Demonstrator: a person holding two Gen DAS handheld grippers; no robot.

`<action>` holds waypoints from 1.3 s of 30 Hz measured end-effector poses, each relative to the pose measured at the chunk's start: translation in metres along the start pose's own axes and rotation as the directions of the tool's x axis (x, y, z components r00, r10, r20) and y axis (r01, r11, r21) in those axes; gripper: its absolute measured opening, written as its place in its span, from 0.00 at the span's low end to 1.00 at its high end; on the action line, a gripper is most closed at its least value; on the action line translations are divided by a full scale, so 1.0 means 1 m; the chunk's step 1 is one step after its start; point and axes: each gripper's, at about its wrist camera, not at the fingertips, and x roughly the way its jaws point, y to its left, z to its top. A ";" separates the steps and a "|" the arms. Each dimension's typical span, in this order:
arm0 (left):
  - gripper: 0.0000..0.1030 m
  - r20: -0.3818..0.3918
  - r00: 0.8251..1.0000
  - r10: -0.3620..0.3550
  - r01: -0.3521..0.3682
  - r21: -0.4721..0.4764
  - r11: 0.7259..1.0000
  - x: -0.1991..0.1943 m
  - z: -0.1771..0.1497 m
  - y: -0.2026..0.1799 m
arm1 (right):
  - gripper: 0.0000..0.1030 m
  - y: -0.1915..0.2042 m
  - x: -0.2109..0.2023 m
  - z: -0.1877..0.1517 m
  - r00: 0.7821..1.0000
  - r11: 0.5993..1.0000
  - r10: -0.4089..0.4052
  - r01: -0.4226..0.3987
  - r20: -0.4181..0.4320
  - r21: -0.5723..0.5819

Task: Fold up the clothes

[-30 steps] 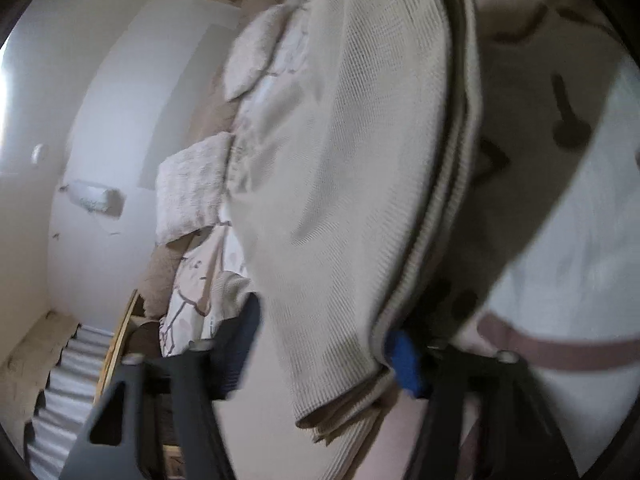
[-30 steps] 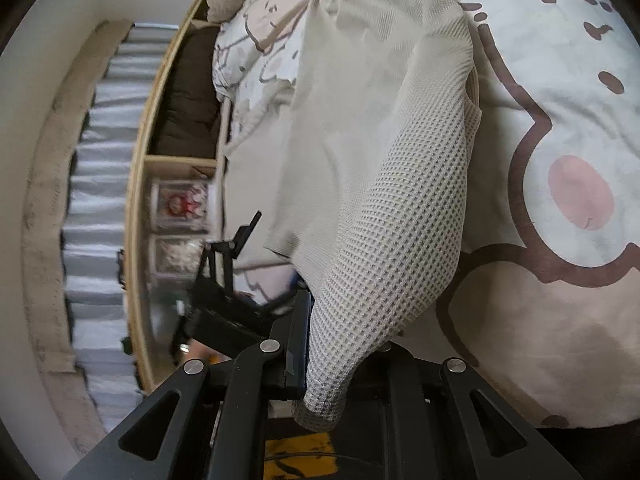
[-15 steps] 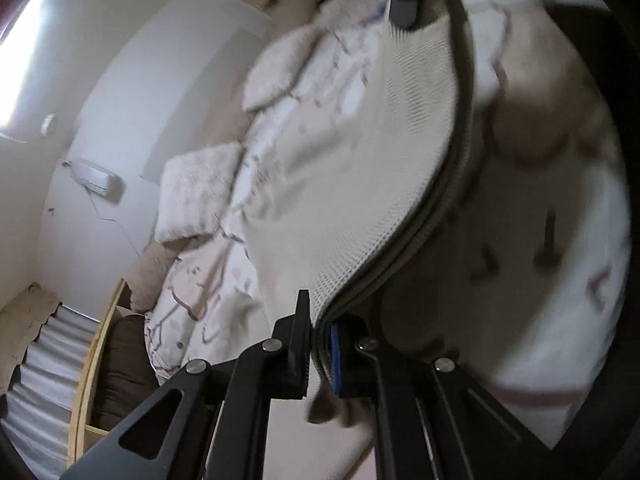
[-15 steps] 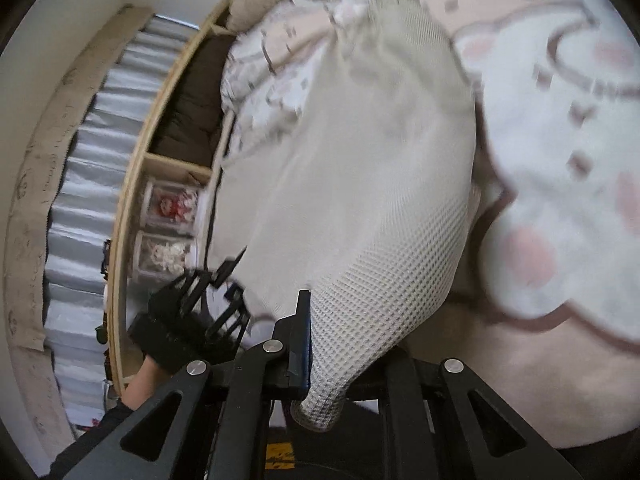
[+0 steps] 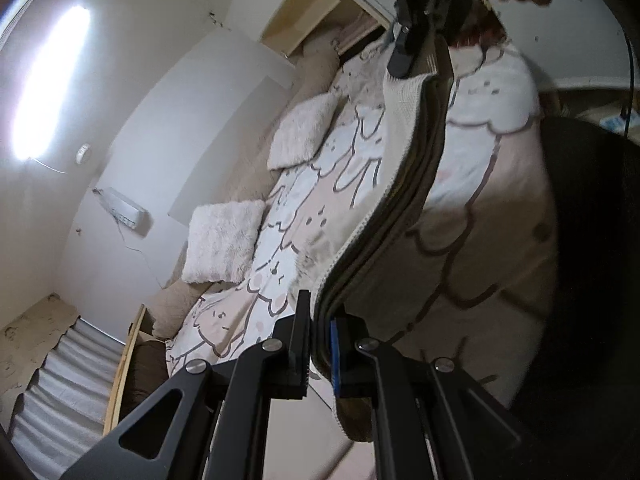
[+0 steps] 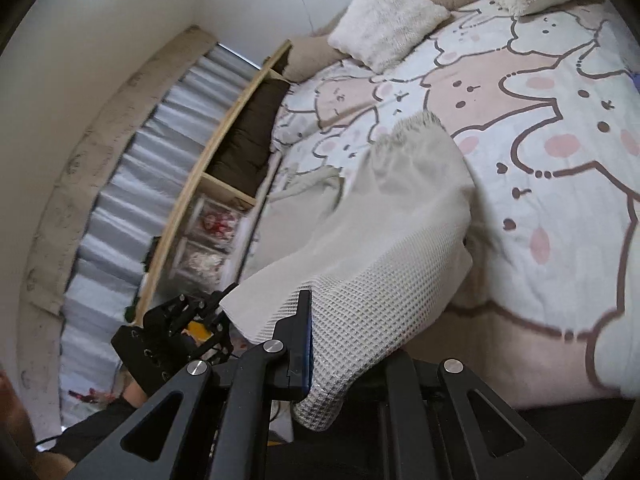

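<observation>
You are working over a bed (image 6: pixel 560 208) with a cartoon-animal duvet, two fluffy pillows (image 6: pixel 384 24) at its head and a shelf (image 6: pixel 224 168) along its far side. Your left gripper (image 5: pixel 318 344) has its jaws nearly closed on the stacked edge of a beige waffle-knit cloth (image 6: pixel 384 248), several layers pinched between the pads. Your right gripper (image 6: pixel 340 364) grips another end of the same cloth; one finger (image 6: pixel 300 340) presses against the weave and the other is hidden under the fabric, so you can only judge that it is clamped. In the left view the cloth runs taut between the two grippers, held above the bed, while in the right view its free end trails down onto the duvet. The risk from here is probably uneven tension: pull the grippers further apart and a layer may slip out of the left pinch, spoiling the fold. Lowering it with the trailing end bunched could trap a crease, and the sagging middle may drag across the duvet and skew the edges.
</observation>
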 end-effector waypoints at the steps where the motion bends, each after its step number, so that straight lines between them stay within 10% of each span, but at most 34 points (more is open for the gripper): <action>1: 0.08 -0.008 1.000 -0.007 0.007 -0.010 1.000 -0.009 0.003 -0.002 | 0.12 0.003 -0.008 -0.007 1.000 1.000 0.005 -0.005 0.010 -0.003; 12: 0.08 -0.154 0.976 -0.153 0.122 -0.198 0.973 0.029 -0.006 -0.016 | 0.12 -0.032 0.010 -0.028 0.999 0.996 -0.026 0.028 -0.020 0.086; 28: 0.09 -0.283 0.938 -0.198 0.125 -0.256 0.959 0.242 0.012 0.106 | 0.12 -0.057 0.097 0.148 0.958 0.960 -0.281 0.280 0.052 0.025; 39: 0.12 -0.374 0.791 -0.485 0.295 -0.462 0.836 0.364 -0.026 0.113 | 0.12 -0.128 0.173 0.196 0.927 0.908 -0.366 0.375 -0.083 0.188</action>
